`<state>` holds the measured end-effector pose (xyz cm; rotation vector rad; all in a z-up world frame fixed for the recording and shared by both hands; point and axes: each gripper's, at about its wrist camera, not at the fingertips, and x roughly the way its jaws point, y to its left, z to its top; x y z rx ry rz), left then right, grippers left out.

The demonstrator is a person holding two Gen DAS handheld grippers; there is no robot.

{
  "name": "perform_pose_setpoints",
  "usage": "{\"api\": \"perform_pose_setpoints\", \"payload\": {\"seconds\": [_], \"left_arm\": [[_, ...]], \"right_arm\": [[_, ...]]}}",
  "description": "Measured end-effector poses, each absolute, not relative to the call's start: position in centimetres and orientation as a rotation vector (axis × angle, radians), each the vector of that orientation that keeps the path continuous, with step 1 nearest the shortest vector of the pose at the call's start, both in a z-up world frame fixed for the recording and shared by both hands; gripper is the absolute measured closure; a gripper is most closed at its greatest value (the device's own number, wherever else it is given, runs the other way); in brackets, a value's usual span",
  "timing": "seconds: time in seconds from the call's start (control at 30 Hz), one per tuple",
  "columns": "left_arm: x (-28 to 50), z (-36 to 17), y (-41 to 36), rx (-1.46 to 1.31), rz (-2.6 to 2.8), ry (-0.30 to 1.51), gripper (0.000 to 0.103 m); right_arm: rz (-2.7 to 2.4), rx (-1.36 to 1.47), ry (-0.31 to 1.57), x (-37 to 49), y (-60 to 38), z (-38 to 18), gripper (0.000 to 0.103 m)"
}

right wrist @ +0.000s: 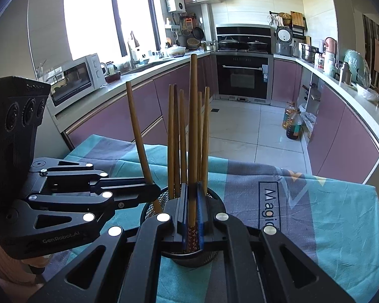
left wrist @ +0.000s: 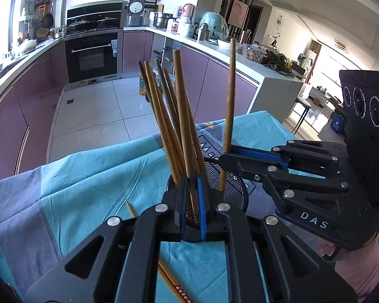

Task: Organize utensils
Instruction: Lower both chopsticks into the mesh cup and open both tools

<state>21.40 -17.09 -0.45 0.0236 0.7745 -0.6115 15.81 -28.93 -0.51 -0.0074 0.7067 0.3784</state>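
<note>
Chopsticks are what's being sorted, and they sit on a table (right wrist: 341,227) covered in a teal-and-grey cloth (left wrist: 75,181) whose far edge drops off to the tiled kitchen floor (left wrist: 96,111), with purple cabinets (right wrist: 341,136) curving round both sides and plenty of open floor beyond. Black mesh holder (right wrist: 151,207) stands on the cloth well in from that edge, with a bunch of brown wooden chopsticks (right wrist: 175,136) standing in it, fanned out and leaning a bit. Left gripper (left wrist: 192,202) is pinched on one chopstick (left wrist: 183,111), which stands nearly upright over the holder's near rim. Right gripper (right wrist: 192,207) is also squeezed on its own chopstick (right wrist: 193,126), patterned red end (right wrist: 192,237) down between the blue pads. Both grippers crowd the holder from opposite sides, tips near each other. Two loose chopsticks (left wrist: 169,277) lie flat on the cloth under the left gripper.
</note>
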Motion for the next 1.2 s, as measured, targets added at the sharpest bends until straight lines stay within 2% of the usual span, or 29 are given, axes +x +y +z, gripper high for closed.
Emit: {"api": "perform_pose_setpoints", "payload": {"seconds": [0.53,0.63,0.8,0.93,1.0,1.07,1.2], "left_arm": [[21.0,-1.9,-16.4,0.015,-0.607,0.778,0.093],[20.4,-1.8,-15.8,0.018,-0.595,0.759,0.09],[18.7,-1.1,-14.5,0.019,-0.561,0.697,0.079],[16.7,-0.8,-12.9,0.02,-0.528,0.645,0.071],[15.9,-0.8,-12.0,0.02,-0.507,0.624,0.062],[15.0,-1.1,-10.9,0.01,-0.481,0.614,0.057],[14.1,-2.1,-8.8,-0.012,-0.44,0.628,0.05]], "right_arm": [[0.392,0.031,0.703,15.3,-29.1,-1.2,0.095],[0.397,0.041,0.692,14.8,-29.1,-1.1,0.091],[0.423,0.054,0.66,13.1,-29.1,-0.7,0.081],[0.442,0.042,0.641,11.3,-28.5,-0.5,0.08],[0.461,0.021,0.631,10.2,-27.9,-0.6,0.078],[0.484,0.012,0.637,9.3,-27.3,-1.0,0.072],[0.518,-0.006,0.693,8.4,-25.8,-3.0,0.071]]}}
